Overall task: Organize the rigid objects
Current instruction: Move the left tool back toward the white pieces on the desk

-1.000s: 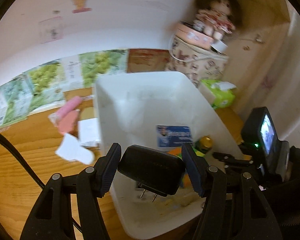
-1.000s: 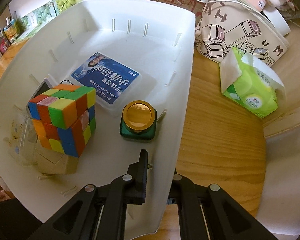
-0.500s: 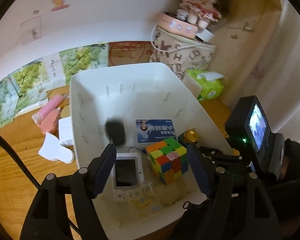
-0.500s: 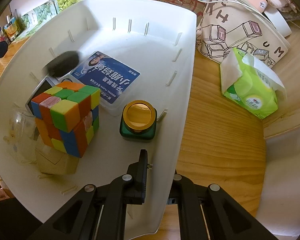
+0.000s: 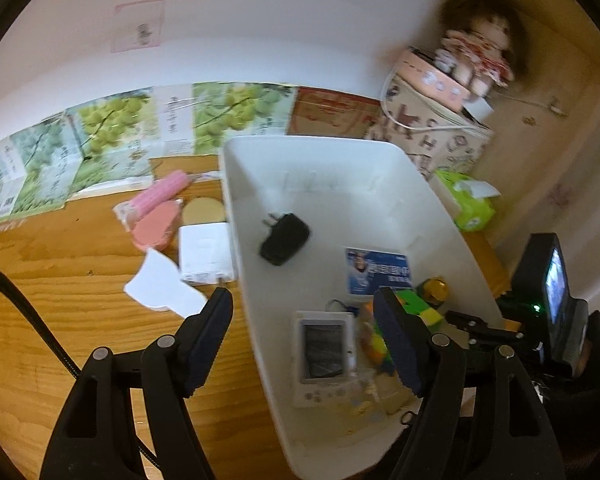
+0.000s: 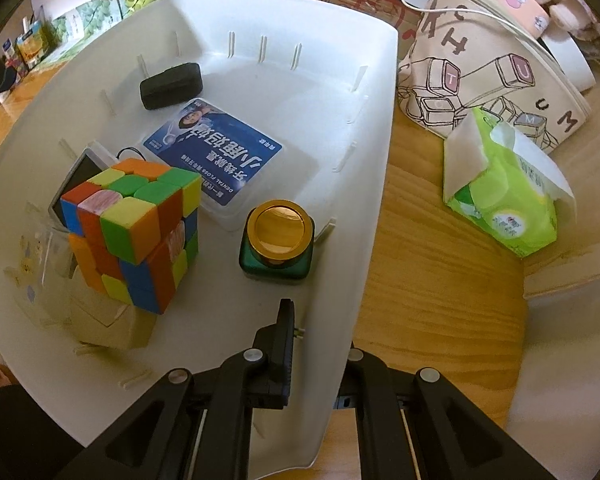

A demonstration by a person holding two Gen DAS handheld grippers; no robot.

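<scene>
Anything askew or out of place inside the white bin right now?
The multicoloured puzzle cube sits tilted, propped on a beige block rather than flat on the white plastic bin's floor. Nothing looks spilled or damaged.

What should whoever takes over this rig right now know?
Left gripper: open, empty, over the white bin's left rim.
Right gripper: shut on the bin's right wall, steadying it.
In the bin: black charger, Rubik's cube, blue floss box, gold-capped green jar, small white screen device.
Left on the table: white power adapter, pink items.
</scene>
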